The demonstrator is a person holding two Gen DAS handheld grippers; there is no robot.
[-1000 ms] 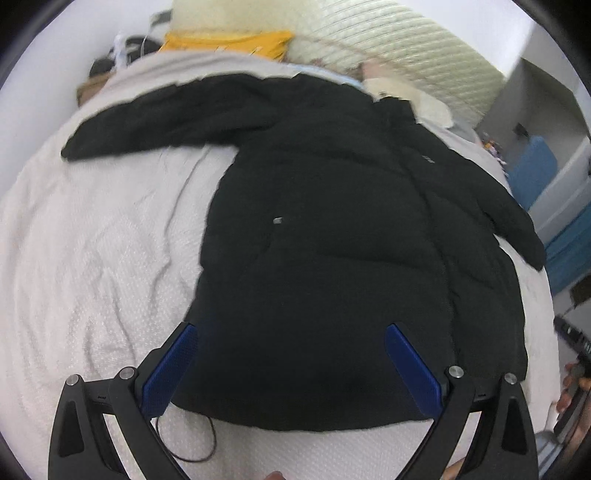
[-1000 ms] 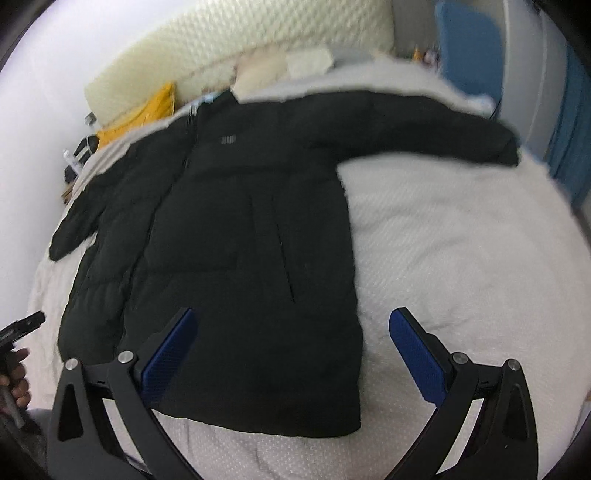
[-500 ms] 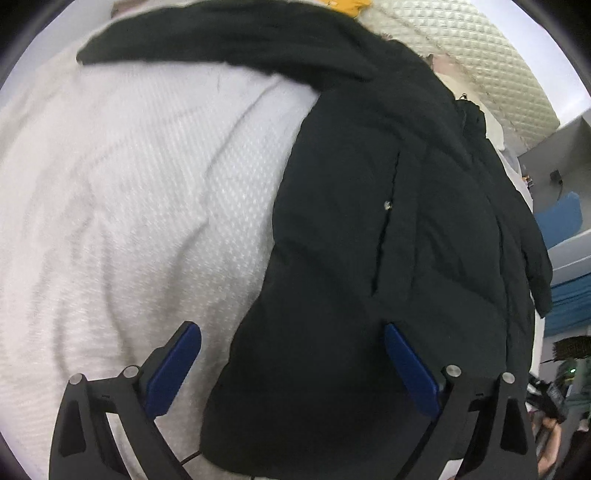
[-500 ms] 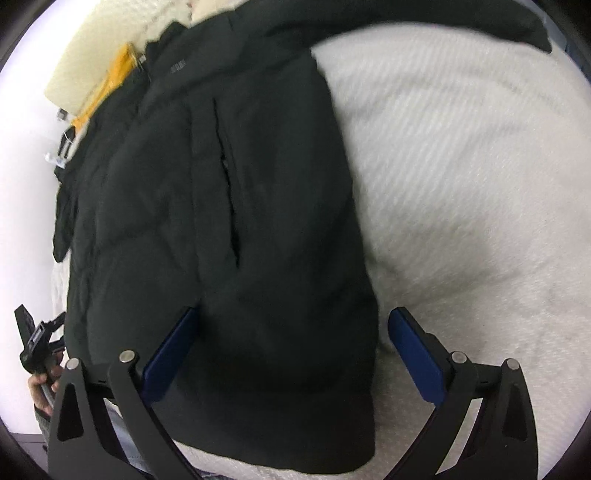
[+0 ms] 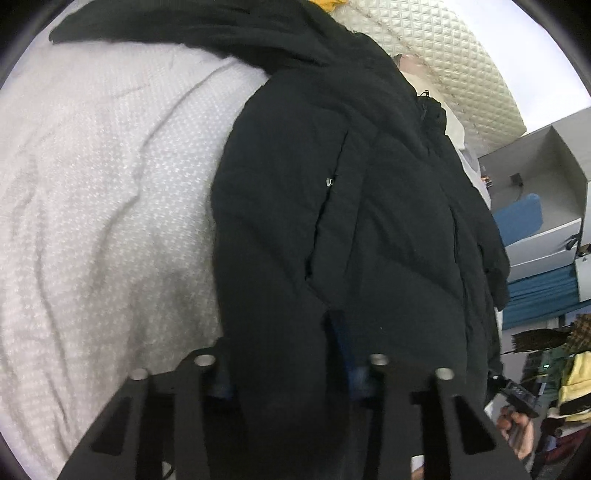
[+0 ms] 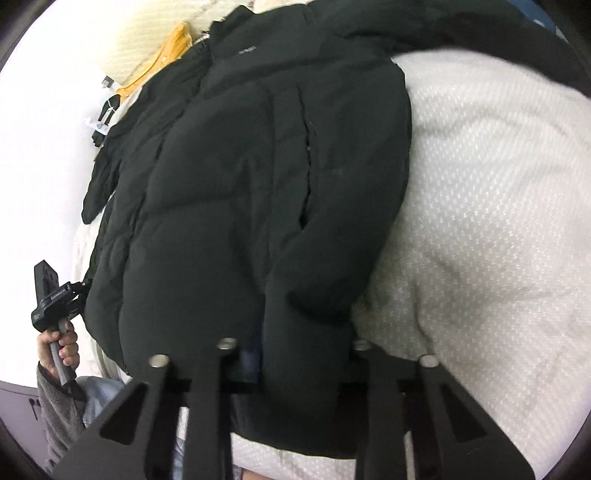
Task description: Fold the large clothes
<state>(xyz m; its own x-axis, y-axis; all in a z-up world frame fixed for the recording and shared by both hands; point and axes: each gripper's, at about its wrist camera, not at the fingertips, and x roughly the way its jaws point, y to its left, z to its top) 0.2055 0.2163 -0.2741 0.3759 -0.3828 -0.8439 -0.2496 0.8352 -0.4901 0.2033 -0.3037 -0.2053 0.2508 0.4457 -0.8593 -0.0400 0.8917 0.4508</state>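
The black coat (image 5: pixel 369 229) lay spread on the white bed (image 5: pixel 110 221). Both tools had just been closing, the left tool (image 5: pixel 284 354) and right tool (image 6: pixel 295 343) each clenched on a bunch of hem. Risk: slick puffy fabric could slip from either grip on lifting, or only the top layer come up, skewing the fold.

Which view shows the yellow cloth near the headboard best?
The right wrist view: the yellow cloth shows as a long strip beside the jacket. The left wrist view catches only a scrap at the top edge.
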